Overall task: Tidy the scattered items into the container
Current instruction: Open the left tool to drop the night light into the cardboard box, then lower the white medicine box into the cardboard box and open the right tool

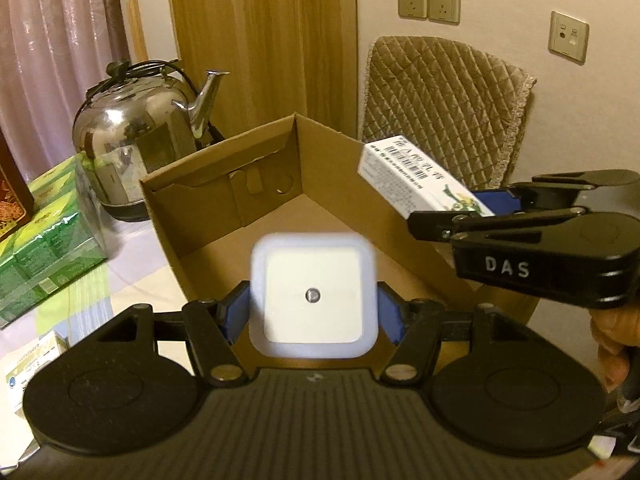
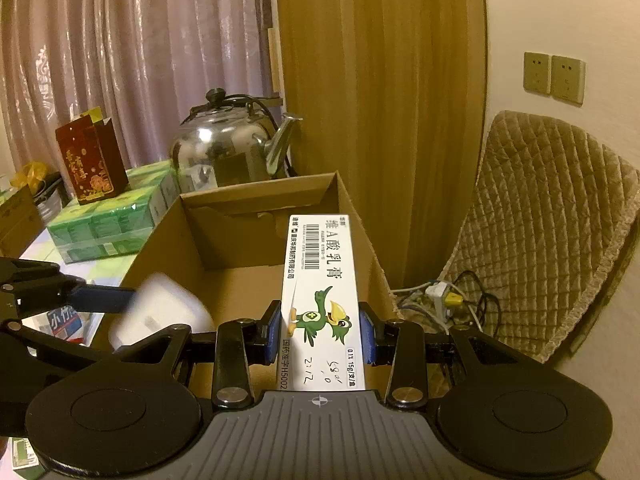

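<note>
An open cardboard box (image 1: 332,160) stands on the table; its inside shows bare. My left gripper (image 1: 313,312) is shut on a white square night light (image 1: 313,296) and holds it over the box's near side. My right gripper (image 2: 320,334) is shut on a long white ointment box (image 2: 320,296) with a green bird, held over the cardboard box (image 2: 224,240) at its right wall. The ointment box (image 1: 416,176) and right gripper (image 1: 480,208) show at the right in the left wrist view. The night light (image 2: 160,312) shows blurred in the right wrist view.
A steel kettle (image 1: 136,136) stands behind the box at left. Green tissue packs (image 1: 44,240) and a red carton (image 2: 92,160) sit to the left. A small white box (image 1: 32,364) lies near the table's front left. A quilted chair (image 1: 444,108) stands right.
</note>
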`<state>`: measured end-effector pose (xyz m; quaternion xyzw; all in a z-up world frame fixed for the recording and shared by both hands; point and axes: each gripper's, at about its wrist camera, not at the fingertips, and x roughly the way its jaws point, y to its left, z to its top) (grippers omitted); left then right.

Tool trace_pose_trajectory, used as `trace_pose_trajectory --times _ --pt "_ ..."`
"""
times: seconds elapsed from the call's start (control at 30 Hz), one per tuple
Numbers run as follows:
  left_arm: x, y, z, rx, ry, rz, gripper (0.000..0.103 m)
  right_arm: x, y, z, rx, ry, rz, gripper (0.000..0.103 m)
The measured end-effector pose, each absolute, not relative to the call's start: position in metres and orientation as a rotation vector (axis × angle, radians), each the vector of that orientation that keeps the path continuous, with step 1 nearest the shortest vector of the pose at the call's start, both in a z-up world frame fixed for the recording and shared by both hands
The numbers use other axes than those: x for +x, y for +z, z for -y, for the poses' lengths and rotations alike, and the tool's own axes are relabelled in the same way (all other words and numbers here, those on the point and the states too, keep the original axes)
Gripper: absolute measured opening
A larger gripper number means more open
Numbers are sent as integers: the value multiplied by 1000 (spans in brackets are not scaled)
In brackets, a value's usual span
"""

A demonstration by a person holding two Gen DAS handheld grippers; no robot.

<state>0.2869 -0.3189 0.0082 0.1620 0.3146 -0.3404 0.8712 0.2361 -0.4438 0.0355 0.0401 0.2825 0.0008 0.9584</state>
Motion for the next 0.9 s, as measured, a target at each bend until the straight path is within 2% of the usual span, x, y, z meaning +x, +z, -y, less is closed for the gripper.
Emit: trace_pose_trajectory --times 0.07,0.9 --pt "287 9 318 345 -716 -655 67 236 35 445 82 -1 -573 36" --pt "271 26 270 270 -650 -618 69 237 31 434 60 13 -602 36"
